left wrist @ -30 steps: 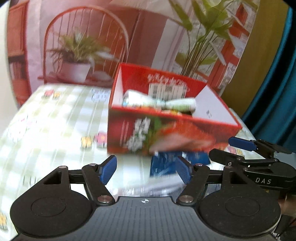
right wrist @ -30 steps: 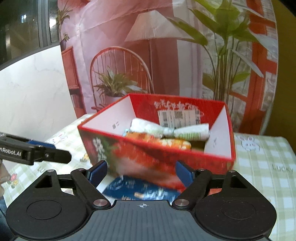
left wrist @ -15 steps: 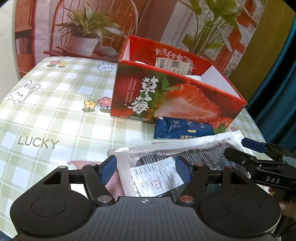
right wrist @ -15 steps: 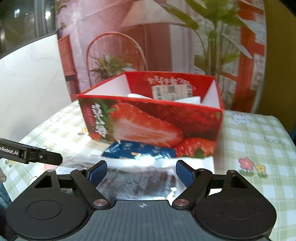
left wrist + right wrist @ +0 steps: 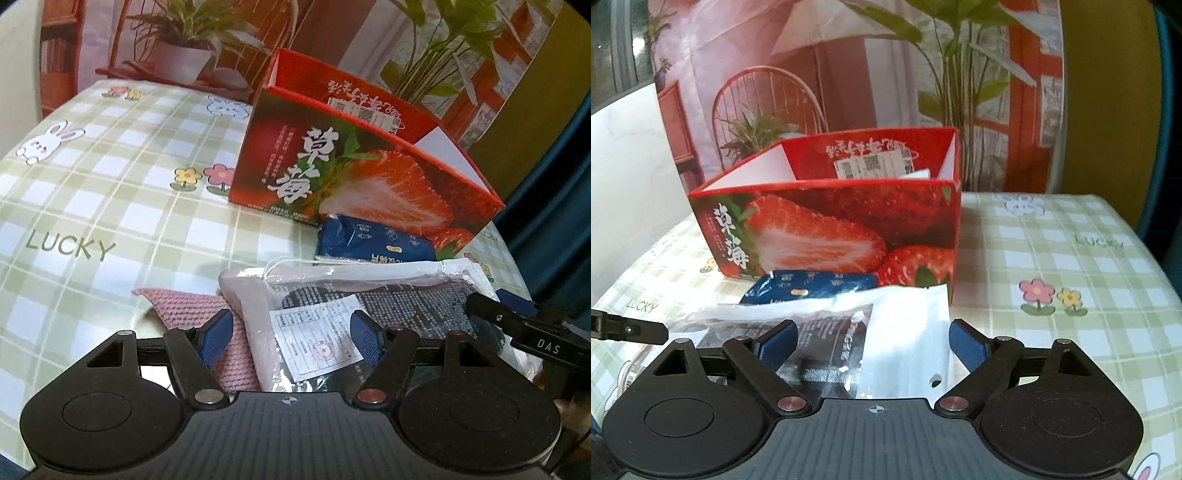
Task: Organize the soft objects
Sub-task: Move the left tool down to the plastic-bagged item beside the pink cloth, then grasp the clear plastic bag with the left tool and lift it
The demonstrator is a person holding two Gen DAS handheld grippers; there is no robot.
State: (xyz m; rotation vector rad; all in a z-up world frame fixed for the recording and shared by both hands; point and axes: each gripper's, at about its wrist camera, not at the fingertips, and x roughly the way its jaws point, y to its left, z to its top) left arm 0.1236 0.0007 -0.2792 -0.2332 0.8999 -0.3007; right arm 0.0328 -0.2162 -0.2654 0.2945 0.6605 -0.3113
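Closest to me, low in both views, the two claws hang tilted downward over the clear plastic packet [image 5: 369, 295] lying flat on the checked worktop [image 5: 92, 192]. The left claw [image 5: 291, 334] stands part open, gripping nothing; its blue pads straddle the packet's near left end, where a white paper slip [image 5: 317, 336] shows through the film, and the pink knitted cloth [image 5: 192, 306] pokes out from under the packet at lower left. The right claw [image 5: 871, 341] is opening its jaws wider, with the packet's right end [image 5: 886, 325] between them but no pad pressing on it. I would judge the packet light, limp and slippery, its film likely to crinkle and slide. A pinch on the thicker part, where the dark folded fabric sits inside, should hold better than one on the empty white margin, and taking both ends should stop it sagging. The cloth looks soft and easy to bunch. Just beyond, mid-frame, a blue soft pack [image 5: 373, 243] lies touching the front wall of the red strawberry box [image 5: 332, 177]; it looks squashy and light. The box stands open-topped farther back, with something white just visible over its rim in the right view.
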